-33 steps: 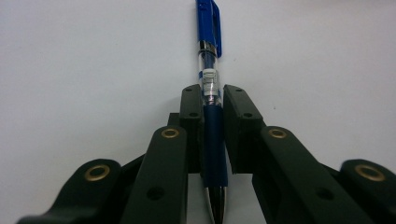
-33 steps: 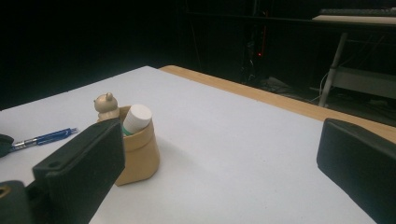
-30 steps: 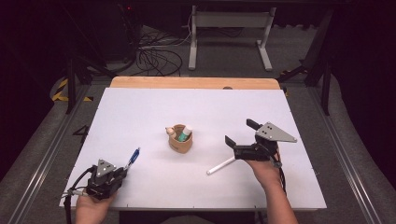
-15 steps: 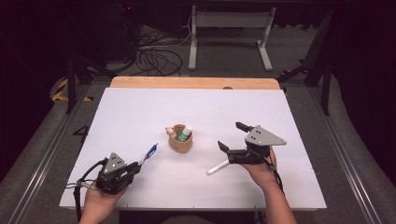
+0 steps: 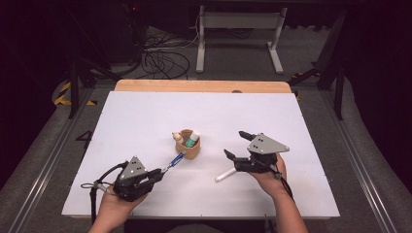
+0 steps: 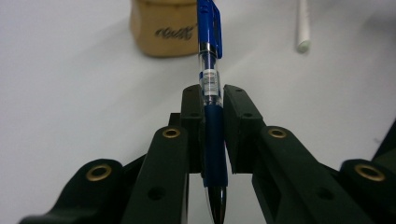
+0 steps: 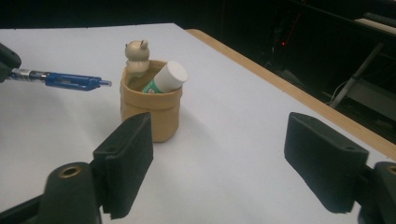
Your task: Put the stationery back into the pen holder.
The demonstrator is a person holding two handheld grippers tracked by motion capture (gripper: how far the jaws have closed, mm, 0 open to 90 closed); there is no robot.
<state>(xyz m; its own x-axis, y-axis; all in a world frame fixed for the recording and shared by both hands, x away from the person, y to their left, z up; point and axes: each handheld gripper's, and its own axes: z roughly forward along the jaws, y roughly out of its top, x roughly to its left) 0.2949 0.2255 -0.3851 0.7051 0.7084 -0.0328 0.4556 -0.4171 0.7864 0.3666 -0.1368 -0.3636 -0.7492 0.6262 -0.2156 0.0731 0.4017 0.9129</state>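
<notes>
- Since the earlier high-view frames, the left gripper (image 5: pixel 154 175) has carried the blue pen (image 5: pixel 176 160) up and rightward from the lower left toward the frame's middle, so its clip end now sits just beside the tan holder (image 5: pixel 191 150); the right gripper (image 5: pixel 234 145) has drifted slightly left, its jaws have just been closing partway, and nothing is between them
- Left gripper's jaws are clamped on the pen's barrel; right gripper's jaws stand apart and empty, above the white marker (image 5: pixel 226 174) lying at lower centre-right
- Progress, as I judge it: a bear figure (image 7: pixel 136 57) and a white-capped tube (image 7: pixel 164 77) already stand in the holder; the pen is near but not yet inside, and the marker is not yet picked up
- Left gripper view shows the pads (image 6: pixel 193 126) pinching the pen (image 6: pixel 208 70) by its dark grip section, and lettering on the holder (image 6: pixel 163 28)
- Right gripper view shows the holder's contents clearly, with the pen tip (image 7: pixel 70 80) level with the rim
</notes>
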